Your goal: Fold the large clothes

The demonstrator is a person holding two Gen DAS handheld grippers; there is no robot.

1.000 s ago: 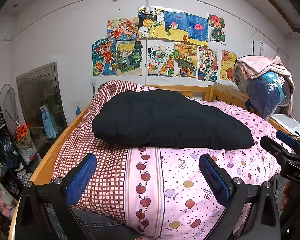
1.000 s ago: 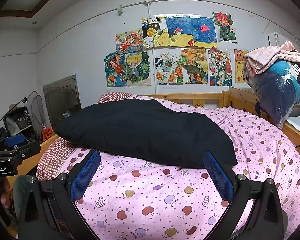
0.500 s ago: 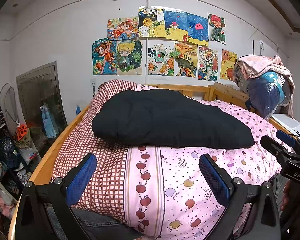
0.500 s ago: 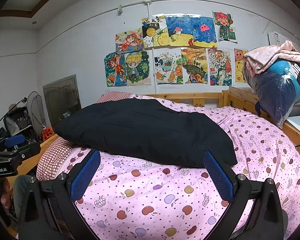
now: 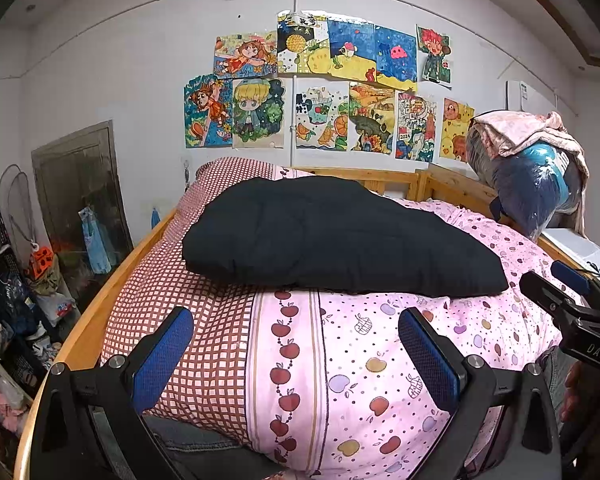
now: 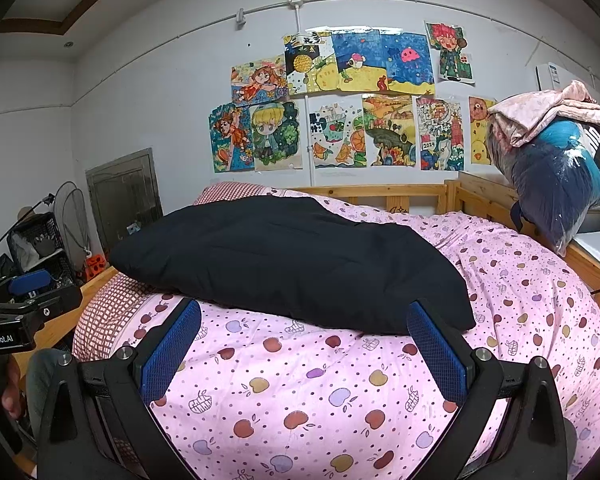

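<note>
1. Nothing has changed over the last second: both wrist views show the same framing as a second ago, and the black padded garment (image 5: 332,240) lies in the same place with the same outline.

2. That garment rests on the pink apple-print quilt (image 5: 380,360) on the wooden-framed bed (image 5: 100,300), toward its middle. It shows as one compact dark slab with a thick rounded near edge, so it looks already folded over on itself, though its far side is hidden.

3. The left gripper (image 5: 296,354) is held off the near end of the bed with its jaws spread wide and nothing between them. The blue pads (image 5: 162,354) are clear of the cloth.

4. The right gripper (image 6: 304,350) is likewise spread and empty, aimed at the near edge of the garment but short of it. In its view the left gripper's body shows at the far left.

5. My reading: this stillness is a pause, either before a first grasp or after a completed fold. The frames alone cannot settle which.

6. If more folding is due, each gripper would need to reach forward to a near corner of the garment.
</note>
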